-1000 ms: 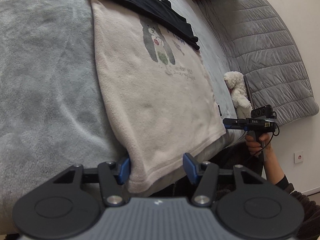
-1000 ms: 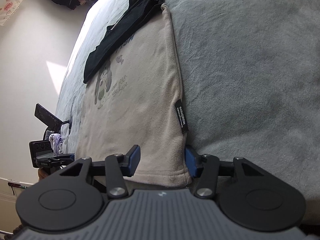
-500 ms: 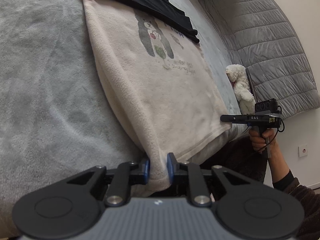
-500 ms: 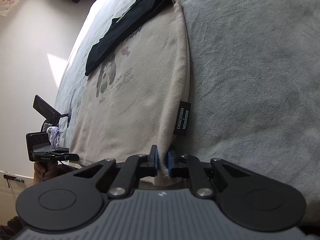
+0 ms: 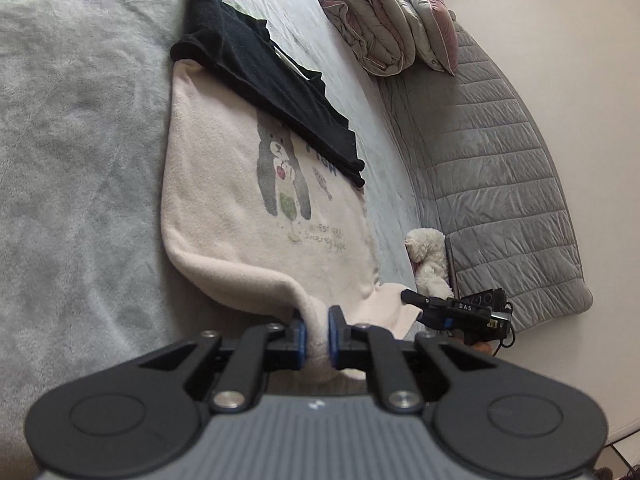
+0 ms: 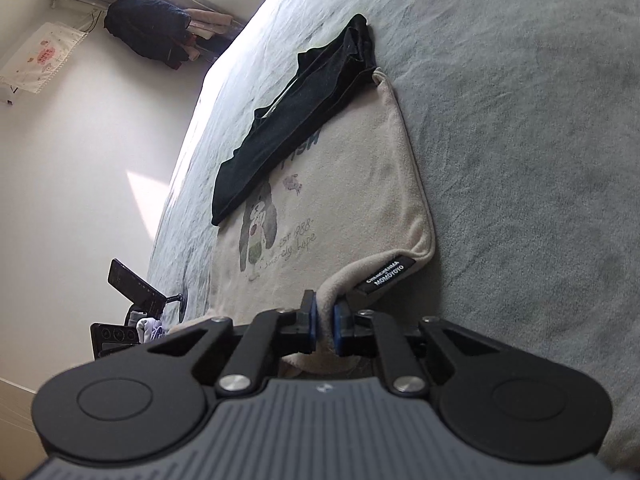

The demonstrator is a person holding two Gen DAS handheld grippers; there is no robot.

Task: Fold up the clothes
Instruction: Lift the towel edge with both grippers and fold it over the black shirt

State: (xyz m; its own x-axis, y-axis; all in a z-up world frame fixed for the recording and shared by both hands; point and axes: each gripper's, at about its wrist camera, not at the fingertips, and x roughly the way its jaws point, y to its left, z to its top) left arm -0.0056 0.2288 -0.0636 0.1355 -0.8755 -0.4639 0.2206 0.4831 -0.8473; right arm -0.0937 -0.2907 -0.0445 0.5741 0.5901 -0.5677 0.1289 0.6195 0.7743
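Two corners of the cream fleece garment are pinched and raised off the grey bed cover, while the rest of it lies flat on the bed, printed side up, with a dog-like cartoon figure and a line of script under it. Across its far end lies a black garment, overlapping the cream fleece so that the top of the print is hidden; this dark piece rests on the cloth being handled. On the right edge of the fleece a black woven label stands out from the lifted hem. Beyond the bed's far end sit folded quilts, and along the right side a grey quilted cover hangs down, with a white plush toy beside it. In the right wrist view a phone on a holder stands at the left near the bed's edge, and dark clothes are heaped by the window. The left gripper points slightly downward along the bed, its blue pads closed tight on the near left corner, which bunches up between them. The right gripper, seen in both views, is angled the same way and clamped narrowly on the near right corner, close to the label
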